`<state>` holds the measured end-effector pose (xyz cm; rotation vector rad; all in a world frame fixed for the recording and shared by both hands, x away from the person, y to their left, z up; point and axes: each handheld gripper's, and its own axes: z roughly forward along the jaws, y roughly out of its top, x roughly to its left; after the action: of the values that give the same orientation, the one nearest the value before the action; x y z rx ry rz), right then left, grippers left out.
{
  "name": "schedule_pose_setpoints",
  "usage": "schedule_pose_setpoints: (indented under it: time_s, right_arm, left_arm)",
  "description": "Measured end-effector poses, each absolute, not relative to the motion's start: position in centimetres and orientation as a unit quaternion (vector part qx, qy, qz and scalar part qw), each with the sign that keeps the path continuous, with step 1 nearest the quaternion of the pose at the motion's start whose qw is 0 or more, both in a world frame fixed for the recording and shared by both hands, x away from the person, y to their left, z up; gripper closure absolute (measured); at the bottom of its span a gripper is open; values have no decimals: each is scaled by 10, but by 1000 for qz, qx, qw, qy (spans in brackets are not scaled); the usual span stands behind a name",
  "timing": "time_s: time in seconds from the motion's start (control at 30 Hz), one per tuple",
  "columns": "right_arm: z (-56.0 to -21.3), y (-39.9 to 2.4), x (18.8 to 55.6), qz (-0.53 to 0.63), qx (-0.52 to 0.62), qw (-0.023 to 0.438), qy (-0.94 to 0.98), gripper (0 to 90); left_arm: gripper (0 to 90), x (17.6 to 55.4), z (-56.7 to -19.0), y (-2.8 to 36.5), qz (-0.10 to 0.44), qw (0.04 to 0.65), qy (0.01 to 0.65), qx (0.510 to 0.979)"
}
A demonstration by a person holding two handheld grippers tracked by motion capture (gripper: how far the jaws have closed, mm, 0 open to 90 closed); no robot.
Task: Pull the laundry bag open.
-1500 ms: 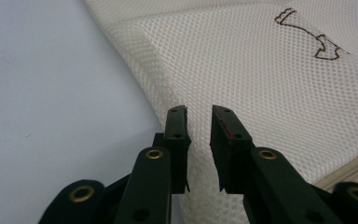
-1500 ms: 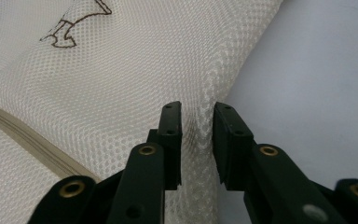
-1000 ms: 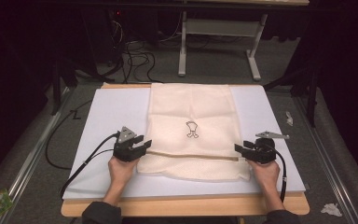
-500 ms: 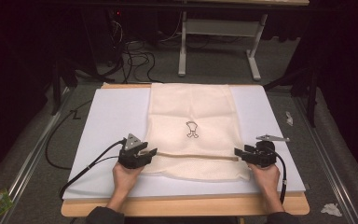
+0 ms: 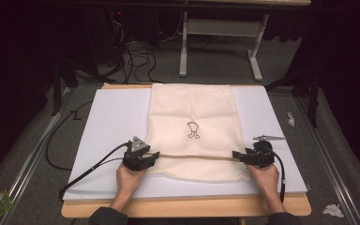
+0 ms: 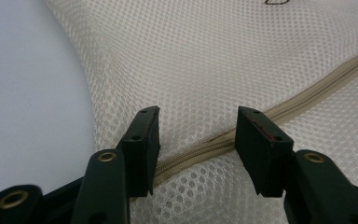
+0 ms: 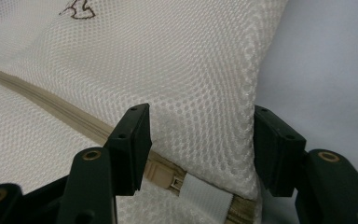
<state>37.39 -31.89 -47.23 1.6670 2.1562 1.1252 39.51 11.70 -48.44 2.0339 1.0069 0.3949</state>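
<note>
A cream mesh bag (image 5: 192, 108) with a small dark drawing (image 5: 193, 130) lies flat on a white board (image 5: 112, 122). A beige zipper (image 5: 197, 157) crosses its near part. My left gripper (image 5: 154, 157) sits at the zipper's left end. It is open and its jaws have just been opening; mesh and zipper (image 6: 307, 93) lie between them in the left gripper view (image 6: 198, 135). My right gripper (image 5: 236, 154) is open at the right end after a slight closing. The bag's edge, zipper slider (image 7: 161, 176) and a white tab (image 7: 200, 193) lie between its jaws (image 7: 200, 140).
The board rests on a wooden table (image 5: 183, 206), which shows along the near edge. Black cables trail from both grippers. Beyond the table stand a white desk frame (image 5: 183, 47) and loose floor cables. Paper scraps (image 5: 333, 211) lie on the floor at right.
My left hand has come slightly toward the near edge and lower onto the bag. Its jaws stand wider apart. The right hand has kept its place.
</note>
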Motion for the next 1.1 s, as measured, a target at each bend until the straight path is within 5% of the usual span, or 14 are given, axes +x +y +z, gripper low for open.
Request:
schedule_pose_setpoints:
  time_s: [0.4, 0.63, 1.1]
  right_arm:
    - [-465, -300, 380, 313, 543, 115, 770, 557]
    - [-464, -299, 378, 302, 517, 131, 790, 856]
    - [-433, -309, 378, 362, 490, 125, 783, 883]
  left_arm:
    - [502, 395, -485, 112, 165, 391, 395, 815]
    - [503, 396, -485, 112, 165, 390, 396, 815]
    - [499, 398, -470, 114, 147, 417, 403, 801]
